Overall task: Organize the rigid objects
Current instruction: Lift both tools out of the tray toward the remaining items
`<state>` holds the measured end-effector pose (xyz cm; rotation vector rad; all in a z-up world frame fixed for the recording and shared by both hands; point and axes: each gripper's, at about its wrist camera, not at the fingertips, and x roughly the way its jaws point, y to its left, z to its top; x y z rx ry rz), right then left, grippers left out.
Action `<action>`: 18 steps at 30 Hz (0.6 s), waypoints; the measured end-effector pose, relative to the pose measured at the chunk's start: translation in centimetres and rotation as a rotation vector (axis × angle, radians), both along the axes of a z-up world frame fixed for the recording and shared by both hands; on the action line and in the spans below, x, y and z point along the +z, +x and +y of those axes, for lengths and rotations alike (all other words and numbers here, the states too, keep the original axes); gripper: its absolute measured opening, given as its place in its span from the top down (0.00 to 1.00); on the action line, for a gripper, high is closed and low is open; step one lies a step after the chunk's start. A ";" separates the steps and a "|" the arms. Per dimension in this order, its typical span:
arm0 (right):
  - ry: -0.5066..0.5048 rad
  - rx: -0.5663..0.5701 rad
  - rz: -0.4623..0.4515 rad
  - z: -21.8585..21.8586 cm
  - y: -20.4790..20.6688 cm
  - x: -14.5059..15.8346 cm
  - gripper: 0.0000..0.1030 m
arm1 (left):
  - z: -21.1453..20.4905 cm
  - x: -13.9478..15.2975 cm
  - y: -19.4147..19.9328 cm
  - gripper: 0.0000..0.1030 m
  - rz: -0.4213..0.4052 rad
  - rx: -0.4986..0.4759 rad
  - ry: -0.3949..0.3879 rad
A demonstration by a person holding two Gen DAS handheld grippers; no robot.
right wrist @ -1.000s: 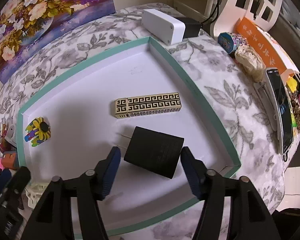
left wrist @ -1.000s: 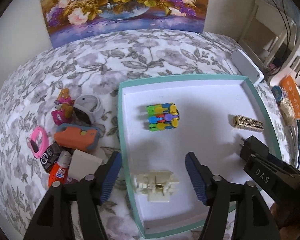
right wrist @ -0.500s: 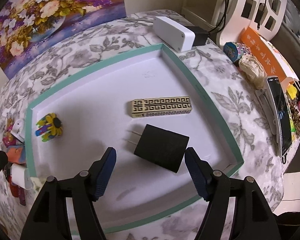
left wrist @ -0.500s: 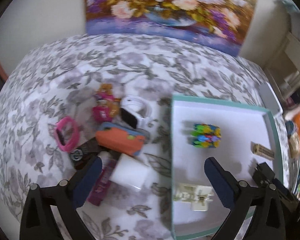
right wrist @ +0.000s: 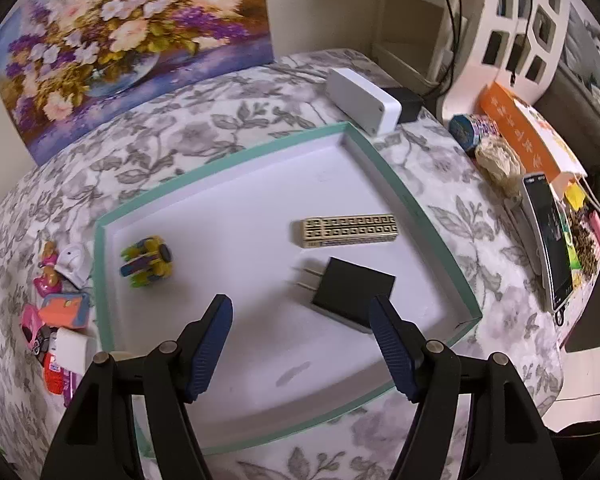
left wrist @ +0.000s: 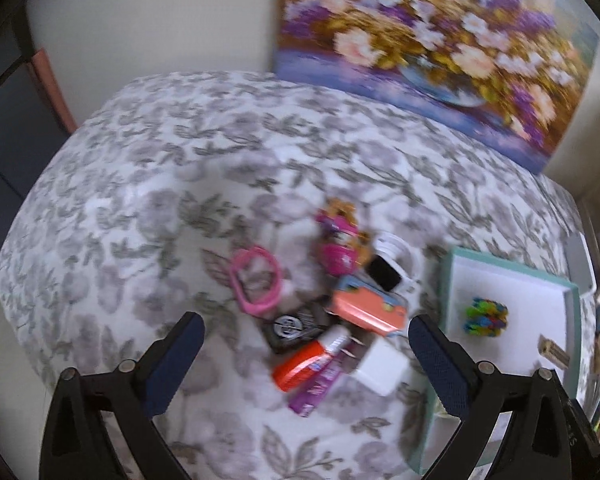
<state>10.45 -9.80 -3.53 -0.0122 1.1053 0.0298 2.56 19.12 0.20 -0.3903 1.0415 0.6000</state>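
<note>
Two grippers stand empty with their jaws wide apart, and both have pulled away from what they were over a second ago. The left gripper (left wrist: 306, 344) was then spread around a cream clip just inside the tray's near-left corner; it has since swung left and now looks down on the pile (left wrist: 332, 312) of loose things on the floral cloth (left wrist: 140, 200). Between its fingers lie a red tube (left wrist: 306, 362), a purple tube (left wrist: 320, 388), a white block (left wrist: 380, 366) and a dark square piece (left wrist: 294, 326), with an orange case (left wrist: 370, 310), a pink ring (left wrist: 256, 280) and a pink toy (left wrist: 340, 240) just beyond. That view is smeared by motion, so the small pieces are named loosely. The clip is not clearly visible in either view now.

The right gripper (right wrist: 300, 340) a second ago had the black charger (right wrist: 352, 294) between its fingers; now it has backed off and the charger lies flat in the tray (right wrist: 416, 216), just ahead of the right finger, near the patterned bar (right wrist: 350, 230). The colourful toy (right wrist: 146, 258) sits well apart, toward the tray's left side.

I read this as two placements finished and the left hand already hunting for the next piece. Three things are visibly in the tray; the pile to its left is what remains, and its pieces touch and overlap, so picking one cleanly may disturb its neighbours.
</note>
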 end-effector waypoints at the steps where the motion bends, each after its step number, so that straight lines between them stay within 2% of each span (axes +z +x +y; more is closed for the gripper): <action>1: 0.000 0.007 -0.003 0.3 -0.2 0.2 0.30 | 0.4 0.4 -0.3 0.00 -0.003 0.009 0.018; 5: 0.010 0.046 -0.007 2.2 -0.9 0.6 0.30 | 2.0 1.8 -1.6 0.00 -0.008 0.033 0.075; 18: 0.079 0.189 0.008 10.4 -3.2 1.4 0.30 | 8.6 2.4 -5.7 0.00 -0.060 0.177 -0.002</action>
